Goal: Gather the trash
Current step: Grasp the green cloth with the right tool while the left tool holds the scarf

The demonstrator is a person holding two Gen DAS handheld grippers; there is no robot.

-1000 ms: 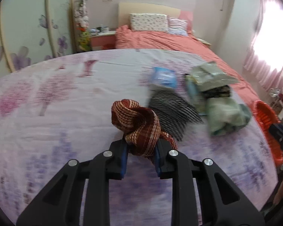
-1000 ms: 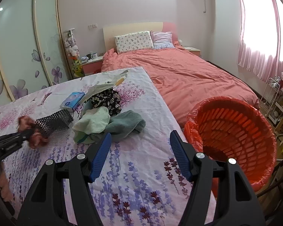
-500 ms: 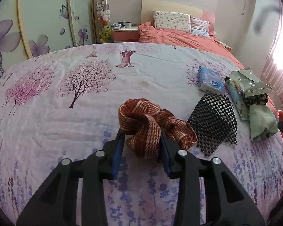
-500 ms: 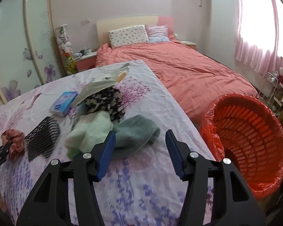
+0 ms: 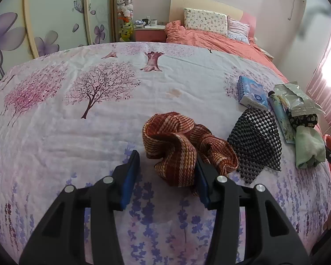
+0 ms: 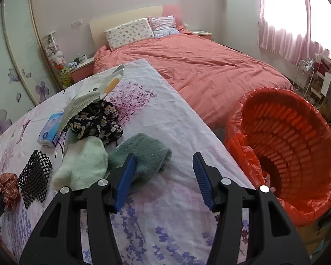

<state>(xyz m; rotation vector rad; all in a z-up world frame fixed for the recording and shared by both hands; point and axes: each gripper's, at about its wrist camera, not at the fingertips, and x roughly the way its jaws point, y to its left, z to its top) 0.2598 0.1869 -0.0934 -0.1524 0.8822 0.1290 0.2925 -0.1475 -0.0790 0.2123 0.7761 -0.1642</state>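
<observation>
A red-brown striped woven cloth [image 5: 178, 145] lies bunched on the flowered sheet; it also shows in the right wrist view [image 6: 7, 187]. My left gripper [image 5: 165, 172] is open with the cloth's near end between its jaws, touching the right pad. My right gripper [image 6: 164, 176] is open and empty above the sheet, next to a grey-green cloth [image 6: 143, 154] and a pale green cloth [image 6: 83, 163]. The orange trash basket [image 6: 286, 145] with a red liner stands on the floor to its right.
A black checked mesh piece [image 5: 256, 141], a blue tissue pack [image 5: 251, 92], a snack wrapper [image 5: 295, 99] and a dark floral cloth [image 6: 97, 121] lie along the sheet's right side. A coral bed [image 6: 209, 66] stands behind. Wardrobe doors stand at left.
My left gripper opened and let the striped cloth down on the sheet. My right gripper moved closer over the green cloths, toward the basket.
</observation>
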